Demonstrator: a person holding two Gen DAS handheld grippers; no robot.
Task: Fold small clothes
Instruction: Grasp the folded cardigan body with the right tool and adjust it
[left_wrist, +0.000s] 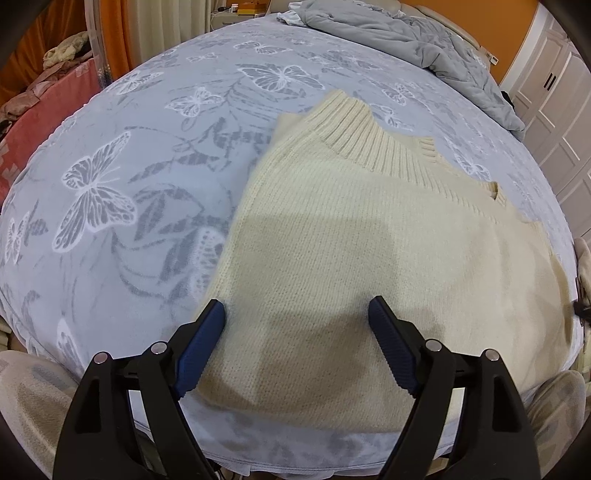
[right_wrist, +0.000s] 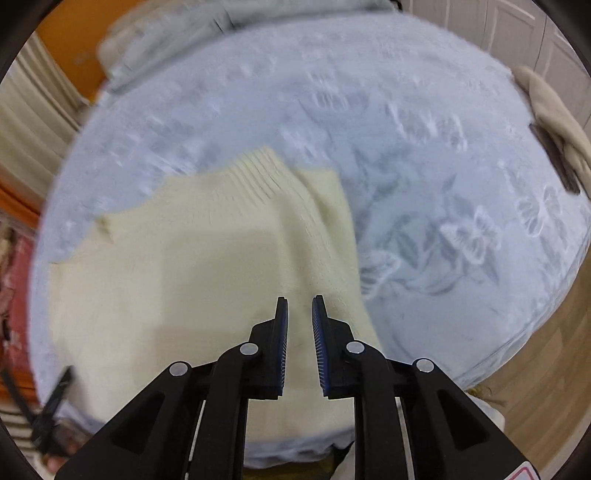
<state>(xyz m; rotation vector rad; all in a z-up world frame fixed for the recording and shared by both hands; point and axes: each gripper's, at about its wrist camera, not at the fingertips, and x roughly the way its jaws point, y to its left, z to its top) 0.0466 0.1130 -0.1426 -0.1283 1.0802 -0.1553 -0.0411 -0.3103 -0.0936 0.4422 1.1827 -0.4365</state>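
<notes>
A cream knitted sweater (left_wrist: 351, 240) lies flat on the bed, its ribbed collar (left_wrist: 354, 129) pointing away. My left gripper (left_wrist: 297, 312) is open wide and empty, hovering over the sweater's near left part. In the right wrist view the same sweater (right_wrist: 177, 277) lies left of centre, with its right side folded over. My right gripper (right_wrist: 299, 299) hovers above the sweater's right edge, its jaws narrowly apart with nothing between them. This view is motion-blurred.
The bed has a pale blue butterfly-print cover (left_wrist: 129, 184). A grey quilt (left_wrist: 424, 44) is bunched at the far end. A pink cloth (left_wrist: 44, 118) lies at the left. White cupboards (left_wrist: 554, 110) stand at the right. A beige garment (right_wrist: 554, 122) lies at the bed's right edge.
</notes>
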